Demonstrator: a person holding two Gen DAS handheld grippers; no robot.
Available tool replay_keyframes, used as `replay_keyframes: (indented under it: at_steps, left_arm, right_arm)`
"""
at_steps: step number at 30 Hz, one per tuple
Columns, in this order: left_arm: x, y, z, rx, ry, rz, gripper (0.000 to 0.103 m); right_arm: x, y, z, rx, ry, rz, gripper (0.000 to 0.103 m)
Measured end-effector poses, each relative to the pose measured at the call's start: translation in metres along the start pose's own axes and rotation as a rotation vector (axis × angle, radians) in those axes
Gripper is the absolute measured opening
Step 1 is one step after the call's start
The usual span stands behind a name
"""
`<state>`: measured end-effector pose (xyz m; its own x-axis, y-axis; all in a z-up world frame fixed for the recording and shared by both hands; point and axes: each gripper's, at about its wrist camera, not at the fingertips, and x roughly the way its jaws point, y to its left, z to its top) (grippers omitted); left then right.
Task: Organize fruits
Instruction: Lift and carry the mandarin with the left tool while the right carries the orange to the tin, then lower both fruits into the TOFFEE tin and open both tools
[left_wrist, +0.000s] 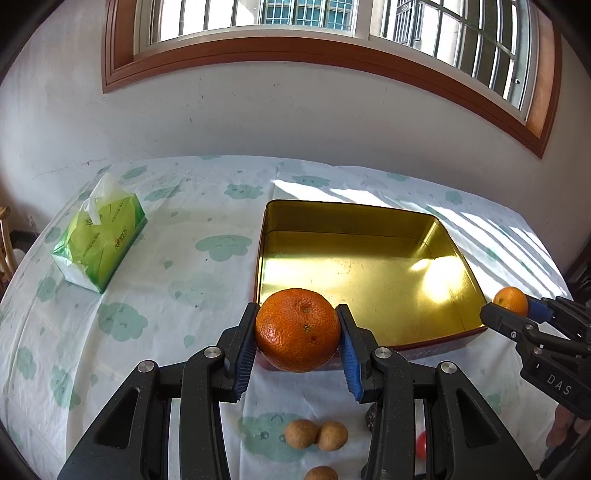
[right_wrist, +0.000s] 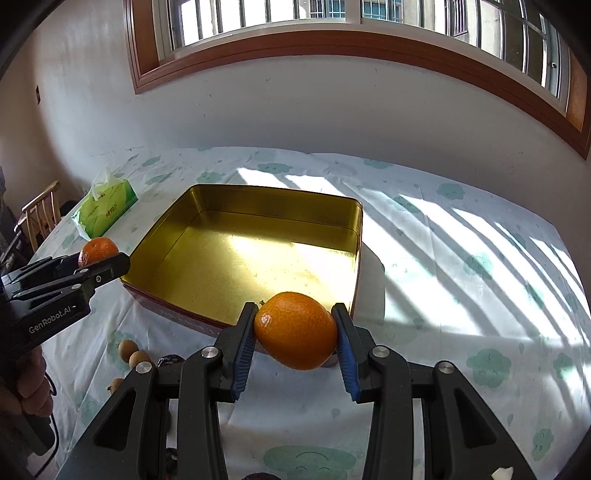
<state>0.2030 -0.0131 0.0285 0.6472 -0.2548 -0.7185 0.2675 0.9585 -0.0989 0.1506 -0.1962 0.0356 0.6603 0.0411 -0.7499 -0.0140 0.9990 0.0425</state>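
Observation:
My left gripper (left_wrist: 297, 334) is shut on a mottled orange tangerine (left_wrist: 297, 329), held above the near-left edge of an empty gold tin box (left_wrist: 369, 273). My right gripper (right_wrist: 295, 332) is shut on a smoother tangerine (right_wrist: 295, 329), held over the tin's (right_wrist: 243, 258) near-right corner. Each gripper shows in the other view: the right one (left_wrist: 511, 308) with its fruit (left_wrist: 511, 300), the left one (right_wrist: 99, 260) with its fruit (right_wrist: 96, 250). Several small brown longans (left_wrist: 316, 435) lie on the cloth below the left gripper; they also show in the right wrist view (right_wrist: 133, 354).
A green tissue pack (left_wrist: 98, 243) stands at the table's back left, also in the right wrist view (right_wrist: 105, 208). A dark fruit (left_wrist: 371, 417) and a small red one (left_wrist: 422, 445) lie near the front. A wooden chair (right_wrist: 38, 218) stands left of the table. A wall backs the table.

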Motion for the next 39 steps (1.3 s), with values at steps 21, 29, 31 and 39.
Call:
replay_keyframes:
  at_steps: [21,29,31,39]
  left_arm:
    - [0.059,-0.015,0.001,0.047,0.106,0.062,0.042]
    - [0.058,-0.015,-0.001,0.029,0.118,0.079,0.042]
    - [0.056,-0.016,-0.002,0.027,0.119,0.081,0.042]
    - [0.056,-0.016,-0.002,0.026,0.118,0.082,0.042]
  right_arm:
    - [0.063,0.005,0.006,-0.027,0.094,-0.025,0.038]
    - [0.063,0.001,0.004,-0.024,0.104,-0.043,0.037]
    - [0.062,0.0,0.004,-0.024,0.102,-0.041,0.037]
    - [0.062,-0.001,0.004,-0.015,0.103,-0.025,0.038]
